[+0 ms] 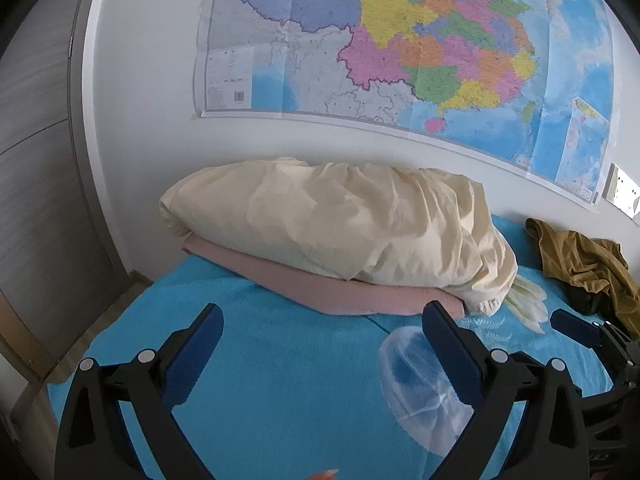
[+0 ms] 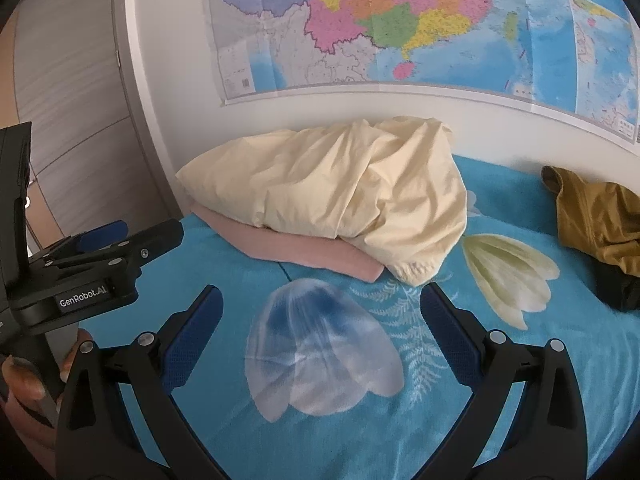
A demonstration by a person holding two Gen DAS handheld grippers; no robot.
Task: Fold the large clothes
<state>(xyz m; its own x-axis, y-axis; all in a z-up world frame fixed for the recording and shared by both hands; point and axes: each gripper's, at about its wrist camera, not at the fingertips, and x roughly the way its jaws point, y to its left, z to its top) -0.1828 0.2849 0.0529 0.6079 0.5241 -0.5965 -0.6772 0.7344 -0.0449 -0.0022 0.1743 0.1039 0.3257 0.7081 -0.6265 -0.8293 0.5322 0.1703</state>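
Note:
A crumpled mustard-brown garment (image 1: 584, 264) lies at the far right of the bed, with a dark piece under its near edge; it also shows in the right wrist view (image 2: 600, 216). My left gripper (image 1: 322, 322) is open and empty above the blue bedspread (image 1: 280, 380). My right gripper (image 2: 320, 304) is open and empty above the bedspread (image 2: 540, 380), well short of the garment. The left gripper's body shows at the left of the right wrist view (image 2: 100, 264); the right gripper's tip shows at the right edge of the left wrist view (image 1: 576, 324).
A cream pillow (image 1: 340, 220) rests on a folded pink cloth (image 1: 320, 284) at the bed's far side against the white wall. A large map (image 1: 400, 40) hangs above. A grey wardrobe (image 1: 36, 160) stands left of the bed. A wall socket (image 1: 622, 196) is at right.

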